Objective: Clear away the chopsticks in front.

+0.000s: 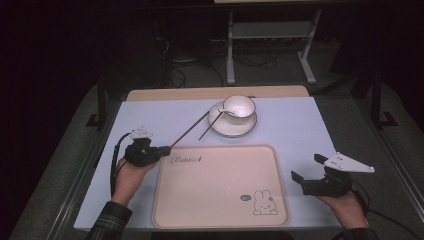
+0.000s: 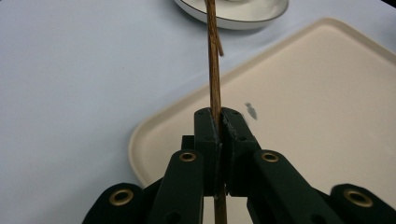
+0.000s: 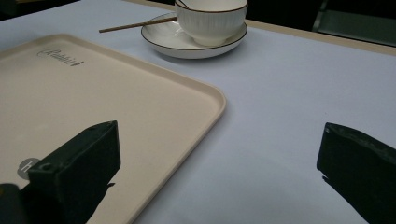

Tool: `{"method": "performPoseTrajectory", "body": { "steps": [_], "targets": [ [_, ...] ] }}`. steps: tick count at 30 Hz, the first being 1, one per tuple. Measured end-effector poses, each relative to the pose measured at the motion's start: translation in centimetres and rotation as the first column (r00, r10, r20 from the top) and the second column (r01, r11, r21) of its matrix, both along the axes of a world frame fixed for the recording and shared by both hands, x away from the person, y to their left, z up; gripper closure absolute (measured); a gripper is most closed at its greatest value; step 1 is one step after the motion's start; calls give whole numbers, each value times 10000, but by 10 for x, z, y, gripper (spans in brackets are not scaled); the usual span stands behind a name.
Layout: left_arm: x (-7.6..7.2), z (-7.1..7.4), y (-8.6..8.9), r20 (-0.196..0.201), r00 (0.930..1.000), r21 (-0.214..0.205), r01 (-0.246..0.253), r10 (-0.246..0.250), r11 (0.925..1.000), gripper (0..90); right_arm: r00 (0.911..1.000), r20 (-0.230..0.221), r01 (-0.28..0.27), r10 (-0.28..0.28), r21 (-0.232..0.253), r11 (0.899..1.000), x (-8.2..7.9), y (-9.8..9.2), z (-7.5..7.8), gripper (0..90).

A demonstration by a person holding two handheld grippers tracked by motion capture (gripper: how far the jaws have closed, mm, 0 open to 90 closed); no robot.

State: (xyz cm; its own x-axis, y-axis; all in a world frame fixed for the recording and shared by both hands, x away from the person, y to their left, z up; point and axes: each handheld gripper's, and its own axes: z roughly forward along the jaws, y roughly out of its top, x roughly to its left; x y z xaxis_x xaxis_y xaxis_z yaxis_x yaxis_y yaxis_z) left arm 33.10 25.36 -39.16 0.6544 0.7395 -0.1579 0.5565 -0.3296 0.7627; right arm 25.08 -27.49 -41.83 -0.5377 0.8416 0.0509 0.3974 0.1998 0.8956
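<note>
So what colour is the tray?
Cream tray with a rabbit drawing; clearest in the high view.

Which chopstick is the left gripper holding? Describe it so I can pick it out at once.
Start at the beige tray; beyond its far edge sits a white saucer carrying a bowl. Two brown chopsticks slant off the saucer's left rim. The held chopstick is the longer-looking, left one, its near end clamped in the left gripper; the other chopstick lies free.
</note>
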Motion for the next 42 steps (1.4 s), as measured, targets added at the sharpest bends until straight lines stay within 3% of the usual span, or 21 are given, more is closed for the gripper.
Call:
{"method": "performPoseTrajectory", "body": {
  "steps": [6, 9, 15, 23, 31, 33, 35, 37, 42],
  "targets": [
    [-25, -2, 2, 59, 9994, 24, 350, -350, 9994, 851, 10000, 10, -11, 11, -64, 10000, 0, 1, 0, 0],
    [-39, -7, 0, -168, 9978, -1, 643, -643, 9979, 851, 10000, 14, 13, -13, -67, 10000, 0, 1, 0, 0],
    [-49, -15, -8, -553, 9927, 136, 1079, -1070, 9941, 850, 10000, -5, 21, -21, -87, 10000, 0, 0, 0, 0],
    [-48, -26, -20, -1114, 9840, 708, 1474, -1390, 9865, 850, 10000, -26, 22, -22, -116, 9999, 0, 0, 0, 0],
    [-45, -36, -24, -1318, 9822, 1335, 1515, -1340, 9794, 847, 10000, -17, 13, -13, -120, 9999, 0, 0, 0, 0],
    [-44, -38, -25, -1403, 9815, 1277, 1481, -1299, 9807, 846, 10000, -17, 13, -13, -121, 9999, 0, 1, 0, 0],
    [-44, -42, -29, -1540, 9788, 1658, 1601, -1348, 9731, 844, 10000, -19, 3, -3, -120, 9999, 0, 1, 0, 0],
    [-44, -43, -30, -1537, 9785, 1734, 1639, -1377, 9711, 839, 10000, -18, 5, -6, -122, 9999, 0, 1, 0, 0],
    [-44, -43, -29, -1569, 9789, 1621, 1566, -1312, 9743, 809, 10000, -16, -5, 5, -133, 9999, 0, 1, 0, 0]
  ]
}}
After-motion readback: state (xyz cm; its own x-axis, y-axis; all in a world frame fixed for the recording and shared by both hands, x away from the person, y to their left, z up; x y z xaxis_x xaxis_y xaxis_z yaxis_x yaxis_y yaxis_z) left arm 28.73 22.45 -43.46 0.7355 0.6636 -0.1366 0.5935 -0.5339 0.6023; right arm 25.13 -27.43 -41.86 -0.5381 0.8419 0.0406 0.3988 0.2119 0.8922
